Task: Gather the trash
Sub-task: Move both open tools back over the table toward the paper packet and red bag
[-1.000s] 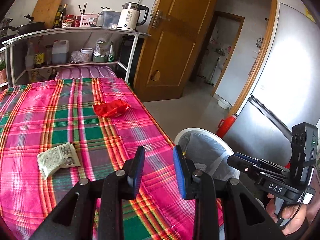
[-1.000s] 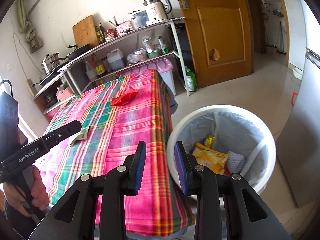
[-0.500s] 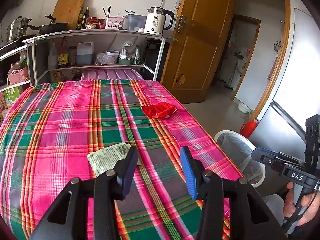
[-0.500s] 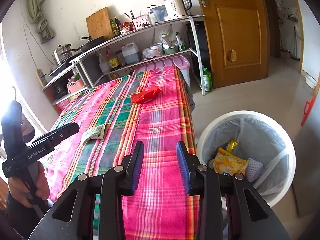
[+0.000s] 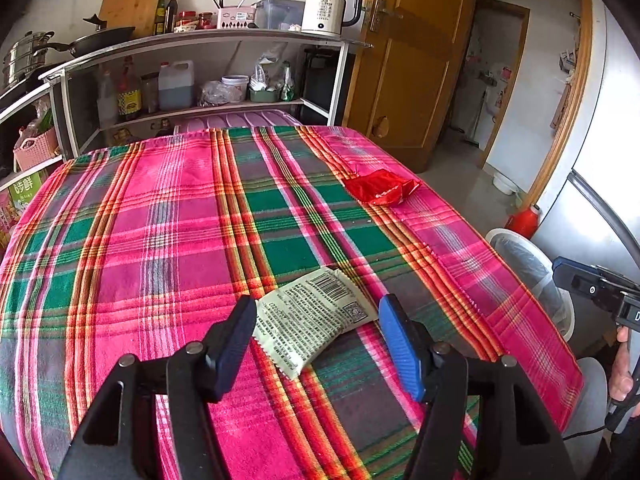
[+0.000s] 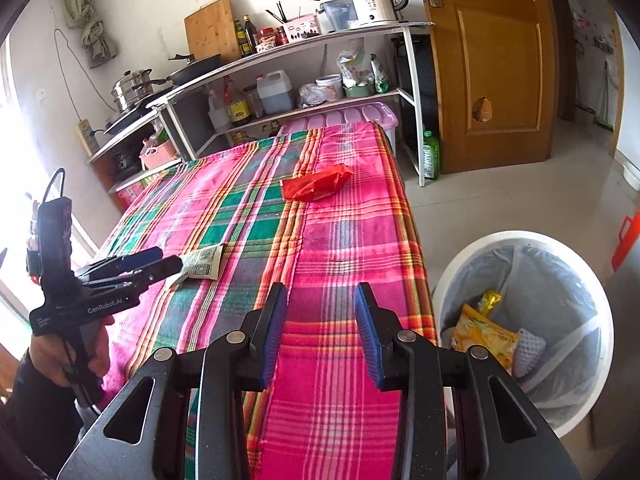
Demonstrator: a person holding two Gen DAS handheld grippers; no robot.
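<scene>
A pale printed wrapper [image 5: 316,314] with a barcode lies flat on the plaid tablecloth [image 5: 168,216]. My left gripper [image 5: 318,322] hangs just over it, its jaws opening wide, one on each side of the wrapper, pads not touching it. The right wrist view shows that same left gripper [image 6: 168,262] at the wrapper [image 6: 202,262]. A crumpled red wrapper [image 5: 382,188] [image 6: 316,184] lies farther back near the table's right edge. My right gripper [image 6: 320,324] stands open and empty over the near right part of the table, beside the white trash bin [image 6: 452,276].
The bin [image 5: 500,236], lined with a clear bag, stands on the floor right of the table and holds a yellow packet [image 6: 484,336] and white foam netting [image 6: 528,350]. Behind the table are kitchen shelves [image 5: 208,40], a kettle [image 5: 326,8] and a wooden door [image 5: 416,56].
The left gripper swung from the bin side over the table and down onto the pale wrapper, its jaws widening. The right gripper drifted from the bin toward the table and opened slightly.
</scene>
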